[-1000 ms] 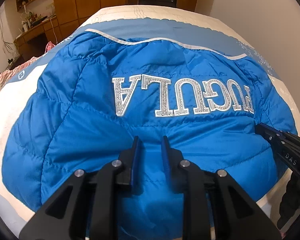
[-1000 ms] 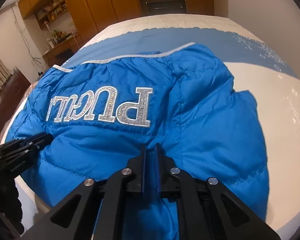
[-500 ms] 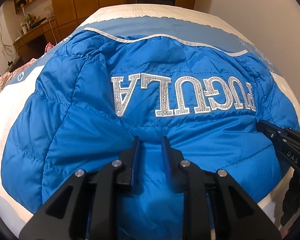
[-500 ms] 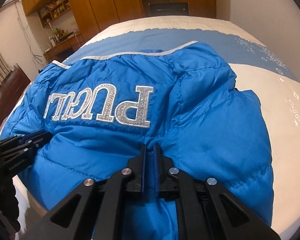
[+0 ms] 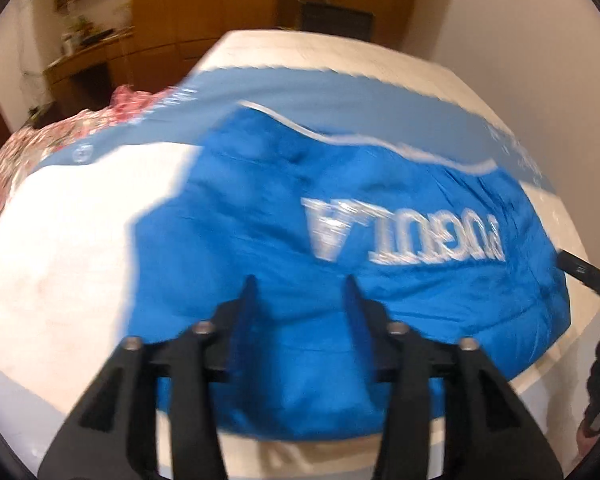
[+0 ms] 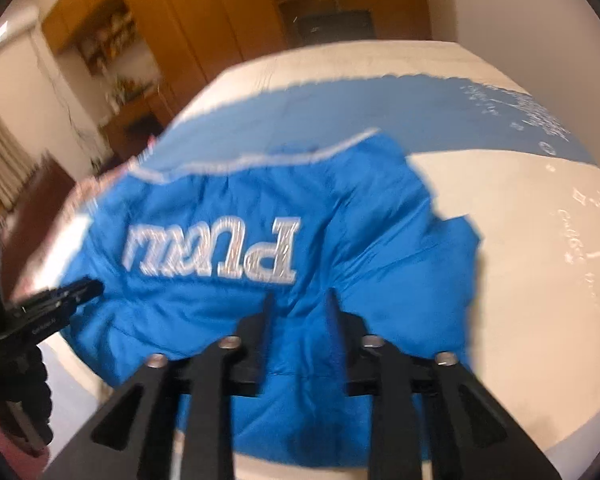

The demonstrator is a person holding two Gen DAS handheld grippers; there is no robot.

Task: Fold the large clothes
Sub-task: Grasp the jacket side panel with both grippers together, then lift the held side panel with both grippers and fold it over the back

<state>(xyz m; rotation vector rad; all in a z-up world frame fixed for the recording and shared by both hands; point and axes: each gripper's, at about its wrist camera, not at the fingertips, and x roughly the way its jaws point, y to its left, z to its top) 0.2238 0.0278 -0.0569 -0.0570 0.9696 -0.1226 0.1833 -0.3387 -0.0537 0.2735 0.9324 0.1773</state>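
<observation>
Two black handheld grippers hover over a bright blue padded jacket (image 5: pixel 340 280) that lies spread on a bed (image 5: pixel 60 260) covered in white with a wide pale blue band. Silver letters on the jacket read upside down from the cameras, and a thin white trim line runs along its far edge. The left gripper (image 5: pixel 300 280) has its jaws opening, with blue fabric showing in the gap between the fingers but not pinched. The right gripper (image 6: pixel 298 296) is likewise opening, its fingers parted above the near part of the jacket with nothing clamped. Each gripper appears at the edge of the other's view, beside the jacket. Wooden cupboards (image 6: pixel 204 12) line the far wall, and red patterned bedding (image 5: pixel 40 140) lies at the bed's left side. Both views are blurred.
</observation>
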